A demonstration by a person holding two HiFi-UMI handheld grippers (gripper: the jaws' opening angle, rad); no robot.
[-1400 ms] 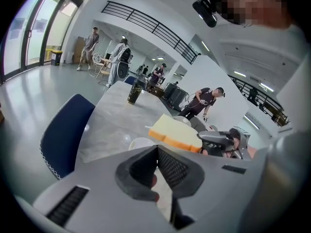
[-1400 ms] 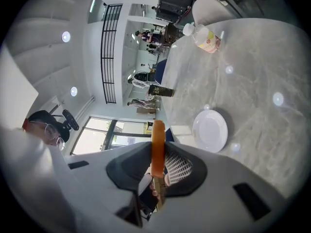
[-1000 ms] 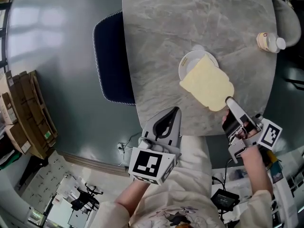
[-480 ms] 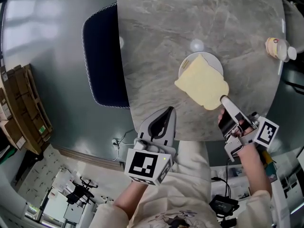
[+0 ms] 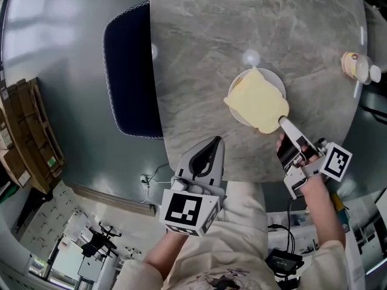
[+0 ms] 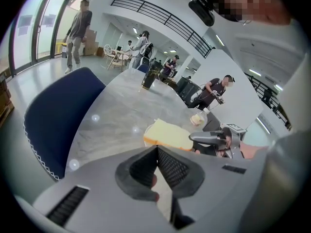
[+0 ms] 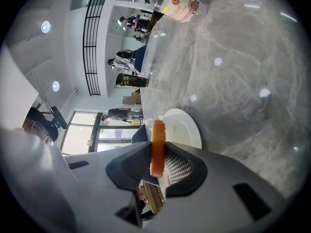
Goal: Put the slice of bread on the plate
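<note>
No words or numbers are legible: the label of the small bottle (image 7: 181, 5) on the desk (image 5: 205, 47) is blurred, and the cube (image 5: 187, 211) on the left tongs (image 5: 212, 144) bears only a square marker.

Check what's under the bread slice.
A white plate on the marble table, its rim showing past the bread slice. Its middle is covered from above; contact can't be confirmed. The right claw grips the bread slice.

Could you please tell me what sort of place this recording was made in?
Probably a large open office or lab hall: a black railing high overhead, several people standing about, and a marble-look table with a blue chair.
</note>
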